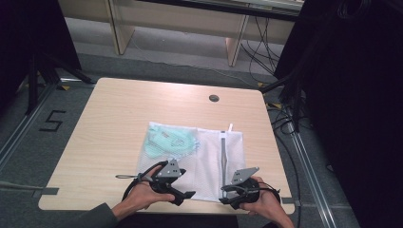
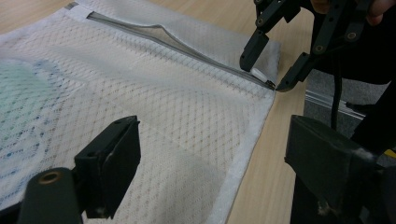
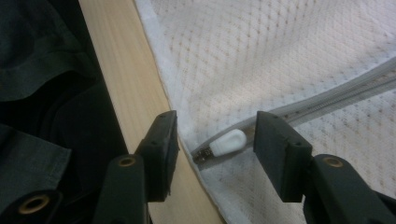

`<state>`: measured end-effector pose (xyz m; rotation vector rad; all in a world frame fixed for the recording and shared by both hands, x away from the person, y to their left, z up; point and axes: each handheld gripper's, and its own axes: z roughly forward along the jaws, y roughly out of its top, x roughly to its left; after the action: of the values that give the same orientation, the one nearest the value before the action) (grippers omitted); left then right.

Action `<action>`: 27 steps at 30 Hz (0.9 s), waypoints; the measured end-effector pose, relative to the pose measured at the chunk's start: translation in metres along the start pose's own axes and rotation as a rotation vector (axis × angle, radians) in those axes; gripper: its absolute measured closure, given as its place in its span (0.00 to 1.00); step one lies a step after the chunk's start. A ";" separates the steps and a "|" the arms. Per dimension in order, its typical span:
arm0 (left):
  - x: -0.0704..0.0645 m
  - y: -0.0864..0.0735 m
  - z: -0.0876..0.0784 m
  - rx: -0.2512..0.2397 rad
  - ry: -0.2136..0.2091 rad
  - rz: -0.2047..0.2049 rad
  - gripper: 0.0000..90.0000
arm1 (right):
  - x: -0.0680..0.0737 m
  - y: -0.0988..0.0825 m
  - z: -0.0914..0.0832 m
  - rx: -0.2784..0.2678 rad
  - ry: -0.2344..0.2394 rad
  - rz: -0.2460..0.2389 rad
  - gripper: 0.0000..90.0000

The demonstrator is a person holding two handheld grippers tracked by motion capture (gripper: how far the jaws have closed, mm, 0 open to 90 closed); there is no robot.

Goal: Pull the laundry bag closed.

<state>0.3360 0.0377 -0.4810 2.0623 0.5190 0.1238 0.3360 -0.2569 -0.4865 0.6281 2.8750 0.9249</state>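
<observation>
A white mesh laundry bag (image 1: 199, 156) lies flat on the wooden table (image 1: 109, 128), with a pale green garment (image 1: 168, 141) inside its left half. A grey zipper (image 1: 223, 159) runs down its right part. The white zipper pull (image 3: 227, 141) sits at the bag's near corner, between the jaws of my right gripper (image 3: 215, 140), which is open around it without touching. The same pull (image 2: 259, 74) and right gripper (image 2: 264, 72) appear in the left gripper view. My left gripper (image 2: 212, 158) is open, hovering over the bag's near edge (image 1: 183, 192).
A round grommet (image 1: 214, 98) sits near the table's far edge. The bag's near corner lies close to the table's front edge (image 3: 126, 79). Black stands and cables (image 1: 285, 95) flank the table, and shelving legs (image 1: 121, 28) stand beyond it.
</observation>
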 end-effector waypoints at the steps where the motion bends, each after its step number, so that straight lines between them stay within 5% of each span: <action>1: 0.000 0.000 0.000 0.002 -0.002 -0.002 0.20 | 0.001 0.000 0.000 0.012 0.002 0.013 0.58; 7: 0.003 0.000 -0.001 0.025 -0.018 0.023 0.20 | 0.003 0.002 0.001 0.033 0.012 -0.005 0.62; 9: 0.000 -0.001 -0.001 0.018 -0.013 -0.018 0.20 | 0.003 0.003 0.001 0.032 0.010 -0.004 0.64; 27: 0.001 -0.001 0.000 0.008 -0.008 -0.007 0.20 | 0.004 0.002 -0.001 0.054 0.017 -0.078 0.84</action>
<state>0.3370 0.0386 -0.4817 2.0682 0.5231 0.1097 0.3332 -0.2546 -0.4838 0.5110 2.9248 0.8490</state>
